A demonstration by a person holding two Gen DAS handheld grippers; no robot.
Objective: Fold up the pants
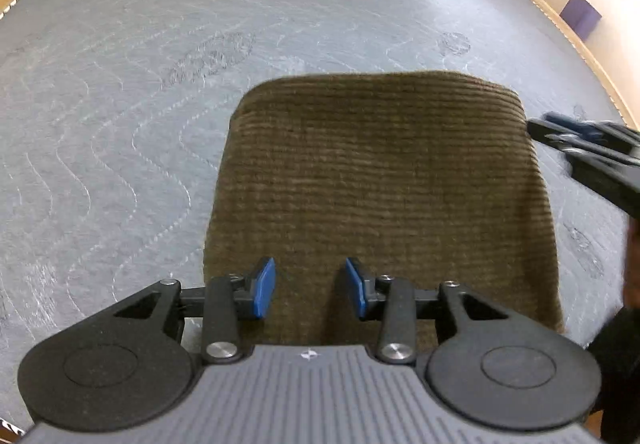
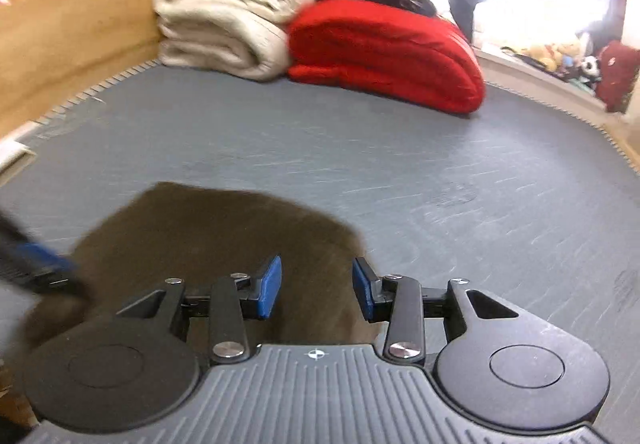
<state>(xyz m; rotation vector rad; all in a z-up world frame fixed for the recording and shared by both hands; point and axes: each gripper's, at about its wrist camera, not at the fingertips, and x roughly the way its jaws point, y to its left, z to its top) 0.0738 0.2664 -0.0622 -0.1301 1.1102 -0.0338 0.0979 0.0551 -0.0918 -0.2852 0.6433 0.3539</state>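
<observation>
Brown pants lie folded on the gray bed.

The pants (image 1: 380, 196) sit flat in a neat block in the middle of the bed (image 1: 140, 104). The left claw (image 1: 310, 286) is wide open above their near edge, holding nothing. The right claw (image 2: 316, 286) is open too, at the pants' 3 o'clock side. A red blanket (image 2: 384, 52) and a cream blanket (image 2: 224, 20) sit at 12 o'clock.

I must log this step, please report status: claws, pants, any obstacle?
Left claw open, empty, over pants. Right claw open, empty, at pants' edge. Pants folded, flat on grey mattress. Red blanket and cream blanket far back, not blocking.
</observation>
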